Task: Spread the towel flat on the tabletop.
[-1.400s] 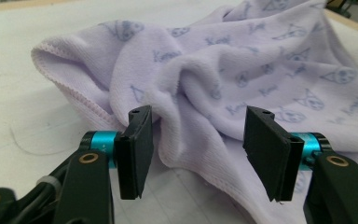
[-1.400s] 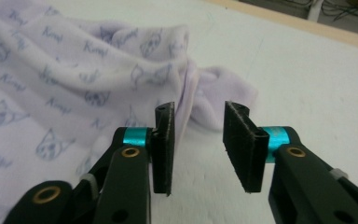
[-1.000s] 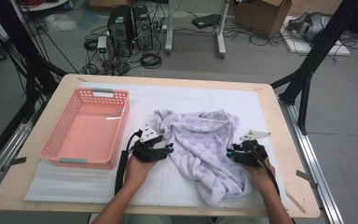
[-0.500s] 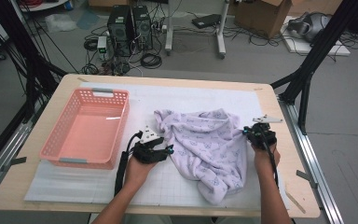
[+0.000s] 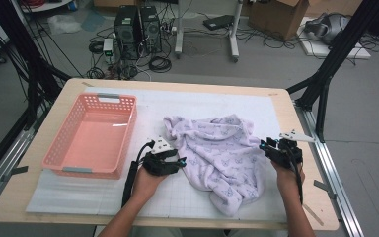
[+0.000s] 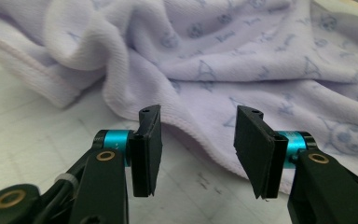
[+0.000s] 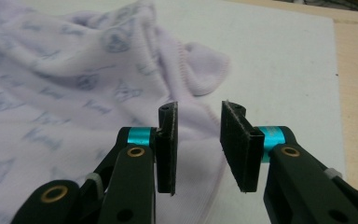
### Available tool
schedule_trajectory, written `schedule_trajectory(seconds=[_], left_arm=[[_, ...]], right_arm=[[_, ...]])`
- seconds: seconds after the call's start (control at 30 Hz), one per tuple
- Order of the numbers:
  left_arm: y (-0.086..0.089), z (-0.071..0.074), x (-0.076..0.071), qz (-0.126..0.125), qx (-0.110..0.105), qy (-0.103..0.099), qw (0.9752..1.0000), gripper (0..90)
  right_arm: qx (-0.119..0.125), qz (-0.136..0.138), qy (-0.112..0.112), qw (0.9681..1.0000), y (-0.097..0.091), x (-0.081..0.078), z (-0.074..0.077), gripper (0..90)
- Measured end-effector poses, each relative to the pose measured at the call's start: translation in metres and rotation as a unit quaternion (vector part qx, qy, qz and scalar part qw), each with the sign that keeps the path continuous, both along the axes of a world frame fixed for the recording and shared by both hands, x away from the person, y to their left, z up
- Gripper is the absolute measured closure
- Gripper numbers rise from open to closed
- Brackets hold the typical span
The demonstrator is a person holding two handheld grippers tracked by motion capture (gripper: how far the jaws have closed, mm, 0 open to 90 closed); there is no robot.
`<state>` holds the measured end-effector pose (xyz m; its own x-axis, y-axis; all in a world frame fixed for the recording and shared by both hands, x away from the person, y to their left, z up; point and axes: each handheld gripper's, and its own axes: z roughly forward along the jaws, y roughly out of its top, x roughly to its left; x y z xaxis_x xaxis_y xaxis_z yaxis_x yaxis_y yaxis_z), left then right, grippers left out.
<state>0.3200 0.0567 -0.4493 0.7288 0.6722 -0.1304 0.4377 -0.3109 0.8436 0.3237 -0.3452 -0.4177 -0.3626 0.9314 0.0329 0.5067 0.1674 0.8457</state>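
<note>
Wooden table point(image 5: 39, 197) with white gridded mat point(image 5: 202, 101), frame centre; cluttered floor, computer towers behind. No readable writing. Cloth point(image 5: 217, 153): pale lilac knit, small grey-blue print, pink-stitched hem, crumpled right of centre on mat. Pink basket point(image 5: 91, 138) at left. Left gripper point(image 6: 198, 140) at cloth's left edge, jaws apart, just closing, hem ahead, ungripped. Right gripper point(image 7: 198, 140) at right edge, jaws narrow, just opening, nothing pinched.

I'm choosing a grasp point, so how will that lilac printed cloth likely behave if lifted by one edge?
The lilac cloth lies rumpled in soft folds, so it will probably drape and hang limp rather than hold its shape. Its knit looks thin, so likely light. The hemmed edge ahead of the left gripper is thicker, probably a firmer pinch than the flat middle.
</note>
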Motion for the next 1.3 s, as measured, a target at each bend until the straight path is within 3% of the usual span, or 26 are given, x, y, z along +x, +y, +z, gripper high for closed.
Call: schedule_trajectory(seconds=[0.07,0.17,0.2,0.4,0.47,0.5,0.53,0.57,0.6,0.7,0.73,0.8,0.83,0.87,0.9,0.93,0.97,1.0,1.03,1.1,1.17,1.2,1.23,1.27,1.3], left_arm=[[-0.007,0.000,-0.001,-0.014,0.006,0.004,0.9999,48.5],[-0.025,-0.001,-0.003,-0.036,0.037,0.000,0.9987,45.4],[-0.025,-0.001,-0.003,-0.036,0.037,0.000,0.9987,44.3],[-0.050,-0.002,-0.007,-0.046,0.092,-0.029,0.9942,43.6],[-0.051,-0.001,-0.008,-0.043,0.094,-0.031,0.9942,53.8],[-0.052,0.000,-0.009,-0.044,0.100,-0.036,0.9934,69.1],[-0.054,0.002,-0.011,-0.043,0.122,-0.052,0.9903,69.1],[-0.054,0.002,-0.011,-0.037,0.131,-0.058,0.9889,85.2],[-0.054,0.002,-0.011,-0.037,0.131,-0.058,0.9889,85.8],[-0.039,0.005,-0.002,-0.005,0.101,-0.031,0.9944,86.6],[-0.039,0.005,-0.002,-0.005,0.101,-0.031,0.9944,86.7],[-0.024,0.008,0.005,0.026,0.093,-0.031,0.9948,86.8],[-0.024,0.008,0.005,0.026,0.093,-0.031,0.9948,86.8],[-0.009,0.009,0.014,0.062,0.076,-0.031,0.9947,86.9],[-0.001,0.009,0.019,0.091,0.061,-0.024,0.9937,86.9],[-0.001,0.009,0.019,0.091,0.061,-0.024,0.9937,86.9],[0.013,0.008,0.026,0.135,0.053,-0.028,0.9890,86.9],[0.013,0.008,0.026,0.135,0.053,-0.028,0.9890,87.0],[0.023,0.007,0.030,0.166,0.040,-0.031,0.9848,86.9],[0.025,0.007,0.030,0.170,0.039,-0.032,0.9840,86.6],[0.026,0.008,0.027,0.161,0.034,-0.038,0.9857,81.4],[0.026,0.008,0.027,0.161,0.034,-0.038,0.9857,70.8],[0.025,0.009,0.025,0.150,0.026,-0.036,0.9877,59.9],[0.023,0.012,0.020,0.125,0.020,-0.029,0.9915,55.3],[0.023,0.012,0.020,0.125,0.020,-0.029,0.9915,51.2]], right_arm=[[0.001,0.016,-0.005,0.9999,-0.002,-0.018,-0.001,66.4],[0.006,0.024,-0.007,0.9997,-0.005,-0.032,-0.005,66.2],[0.005,0.027,-0.007,0.9996,-0.007,-0.036,-0.005,66.2],[0.011,0.036,-0.014,0.9992,-0.009,-0.045,-0.001,64.1],[0.012,0.039,-0.014,0.9991,-0.008,-0.045,-0.001,63.1],[0.010,0.040,-0.015,0.9990,-0.007,-0.045,-0.001,62.8],[0.010,0.040,-0.015,0.9990,-0.007,-0.045,-0.001,62.8],[0.016,0.040,-0.011,0.9990,-0.006,-0.044,-0.002,62.5],[0.015,0.043,-0.012,0.9989,-0.006,-0.043,-0.003,62.5],[0.016,0.049,-0.008,0.9987,-0.004,-0.043,-0.004,62.5],[0.016,0.049,-0.008,0.9987,-0.004,-0.043,-0.004,62.5],[0.019,0.049,-0.007,0.9986,-0.005,-0.042,-0.005,62.4],[0.018,0.049,-0.006,0.9986,-0.005,-0.042,-0.006,62.4],[0.019,0.048,-0.005,0.9987,-0.004,-0.042,-0.006,62.4],[0.017,0.049,-0.003,0.9987,-0.004,-0.042,-0.006,62.4],[0.016,0.050,-0.003,0.9986,-0.003,-0.042,-0.007,62.4],[0.017,0.050,0.002,0.9986,-0.001,-0.042,-0.008,62.5],[0.015,0.050,0.001,0.9986,-0.001,-0.041,-0.008,62.4],[0.018,0.051,0.004,0.9985,0.001,-0.040,-0.010,62.4],[0.015,0.054,0.006,0.9984,0.004,-0.039,-0.011,62.4],[0.011,0.055,0.010,0.9984,0.007,-0.039,-0.013,62.3],[0.009,0.057,0.011,0.9983,0.007,-0.038,-0.013,62.2],[0.009,0.058,0.013,0.9982,0.009,-0.037,-0.014,62.0],[0.007,0.058,0.015,0.9982,0.009,-0.037,-0.014,61.9],[0.007,0.059,0.015,0.9981,0.010,-0.036,-0.015,61.5]])
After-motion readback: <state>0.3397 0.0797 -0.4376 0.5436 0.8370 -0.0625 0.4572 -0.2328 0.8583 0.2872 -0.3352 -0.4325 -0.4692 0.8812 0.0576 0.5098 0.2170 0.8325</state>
